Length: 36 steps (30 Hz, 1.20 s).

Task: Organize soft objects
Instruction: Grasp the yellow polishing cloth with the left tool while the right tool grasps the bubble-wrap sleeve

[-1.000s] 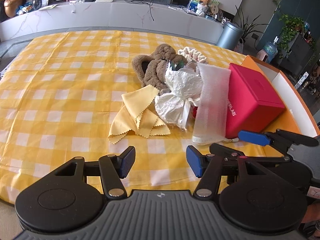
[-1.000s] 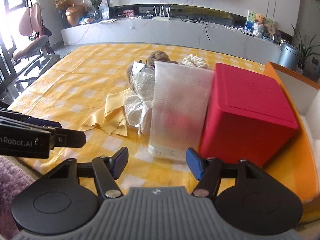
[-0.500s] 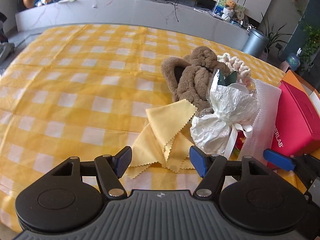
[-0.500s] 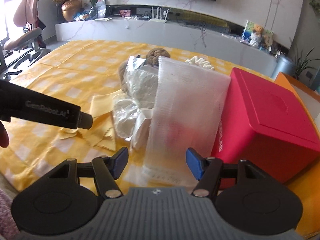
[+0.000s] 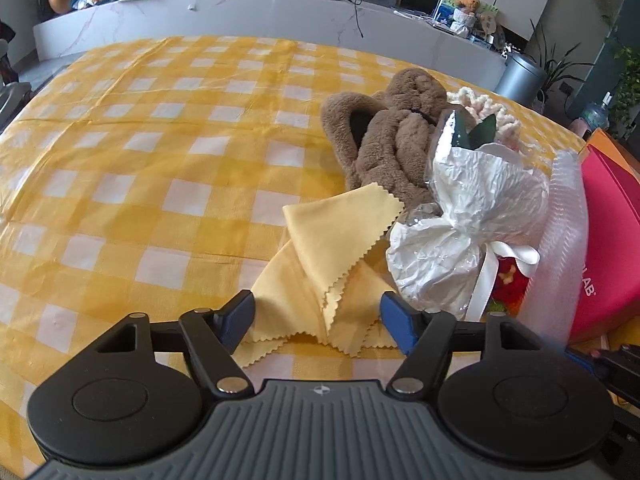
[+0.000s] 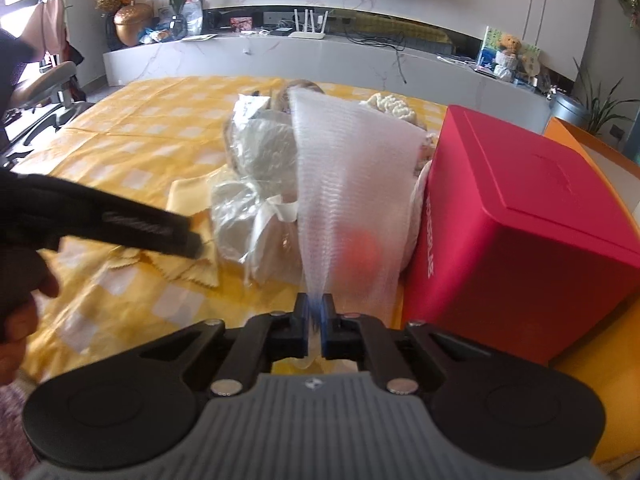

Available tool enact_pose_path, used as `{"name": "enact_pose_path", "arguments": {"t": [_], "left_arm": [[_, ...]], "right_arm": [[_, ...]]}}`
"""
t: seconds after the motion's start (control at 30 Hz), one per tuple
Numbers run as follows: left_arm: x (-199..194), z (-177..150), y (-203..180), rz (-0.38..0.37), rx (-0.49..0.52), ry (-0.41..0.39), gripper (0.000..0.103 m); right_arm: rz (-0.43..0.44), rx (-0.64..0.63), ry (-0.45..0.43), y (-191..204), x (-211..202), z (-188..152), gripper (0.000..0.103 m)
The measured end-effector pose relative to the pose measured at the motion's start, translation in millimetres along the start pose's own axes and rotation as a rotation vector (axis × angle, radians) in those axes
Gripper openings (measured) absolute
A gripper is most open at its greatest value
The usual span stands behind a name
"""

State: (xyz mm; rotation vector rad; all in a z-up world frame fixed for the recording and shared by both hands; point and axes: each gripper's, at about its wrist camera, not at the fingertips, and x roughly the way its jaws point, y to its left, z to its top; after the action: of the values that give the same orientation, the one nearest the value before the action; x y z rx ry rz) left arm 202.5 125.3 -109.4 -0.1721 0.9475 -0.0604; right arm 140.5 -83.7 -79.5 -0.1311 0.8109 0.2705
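Observation:
A folded yellow cloth lies on the checked tablecloth, its zigzag edges between the fingers of my left gripper. Those jaws are closing, but the blue pads stand apart from the cloth. My right gripper is shut on the near edge of a white bubble-wrap sheet, which leans up against a red box. Beside the sheet sit a white crinkled wrapped bundle with a ribbon, a brown plush toy and a cream knitted piece.
An orange-rimmed tray lies under and right of the red box. The yellow checked tablecloth stretches bare to the left. A hand holds the left gripper at the right wrist view's left edge. A grey bin stands beyond the table.
My right gripper has shut on the bubble-wrap edge, which now bunches into its pads. My left gripper moved forward and down until the yellow cloth sits between its fingers.

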Motion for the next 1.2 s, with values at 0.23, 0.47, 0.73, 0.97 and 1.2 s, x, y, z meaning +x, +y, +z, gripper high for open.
{"name": "enact_pose_path", "arguments": {"t": [0.23,0.47,0.73,0.97,1.2], "left_arm": [[-2.3,-1.2,-5.2,-0.018,0.021,-0.011,0.001],[-44.9,-8.3,0.9,-0.121,-0.011,0.01,0.001],[-58.0,-44.9,-7.7,-0.13,-0.015,0.17,0.002],[-58.6,-49.7,-10.1,-0.016,-0.022,0.142,0.078],[-43.2,-48.2,-7.8,-0.023,-0.053,0.199,0.08]], "right_arm": [[0.025,0.034,0.005,-5.7,-25.4,-13.3,0.002],[0.075,0.095,-0.007,-17.8,-51.3,-20.5,0.002],[0.133,0.075,0.056,-13.5,-46.5,-34.7,0.005],[0.117,0.112,-0.006,-22.0,-49.6,-39.0,0.071],[0.116,0.207,0.053,-38.2,-20.6,-39.1,0.089]]}}
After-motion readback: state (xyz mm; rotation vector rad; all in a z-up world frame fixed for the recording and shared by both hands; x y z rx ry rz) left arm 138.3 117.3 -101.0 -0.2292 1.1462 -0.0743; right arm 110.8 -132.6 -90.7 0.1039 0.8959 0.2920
